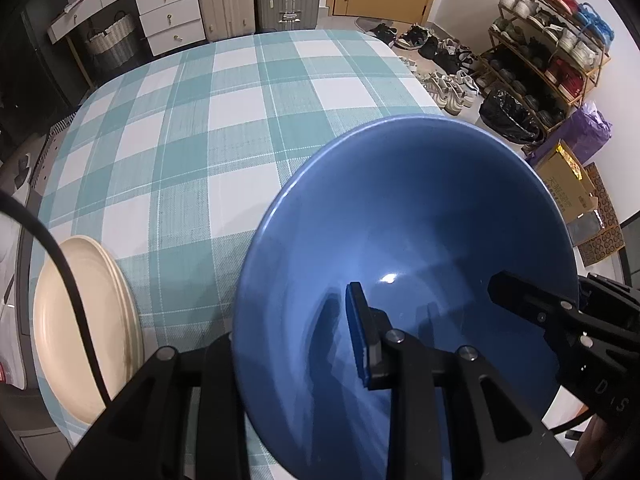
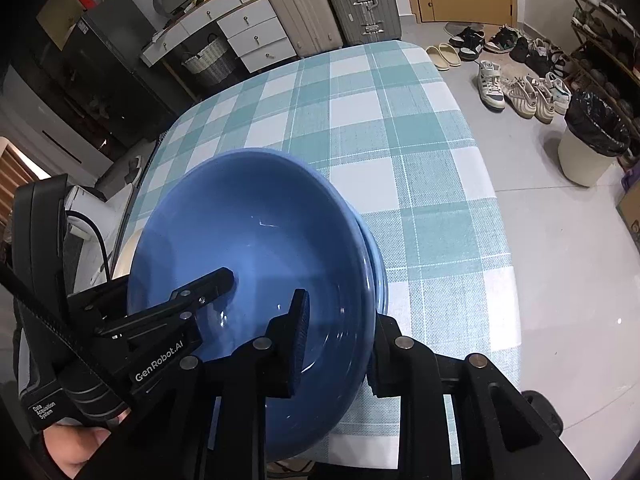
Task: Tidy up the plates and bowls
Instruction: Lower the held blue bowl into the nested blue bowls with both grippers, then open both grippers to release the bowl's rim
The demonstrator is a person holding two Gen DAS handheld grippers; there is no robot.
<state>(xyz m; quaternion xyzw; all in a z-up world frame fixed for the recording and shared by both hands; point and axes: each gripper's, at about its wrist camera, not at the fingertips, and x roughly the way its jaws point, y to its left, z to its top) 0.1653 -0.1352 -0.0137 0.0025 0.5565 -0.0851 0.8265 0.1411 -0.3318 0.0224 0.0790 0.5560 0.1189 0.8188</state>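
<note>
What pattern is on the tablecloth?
The woven tablecloth has teal-and-white checks, clearest in the right wrist view.

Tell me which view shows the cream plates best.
Left wrist view: the cream plates lie stacked and largely visible on the checked tablecloth. Right wrist view shows only a cream sliver behind the blue bowl.

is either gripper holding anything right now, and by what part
Nothing looks gripped. The left gripper and right gripper each straddle the rim of the blue bowl, one finger inside, one outside, inner pads clear of its wall.
</note>
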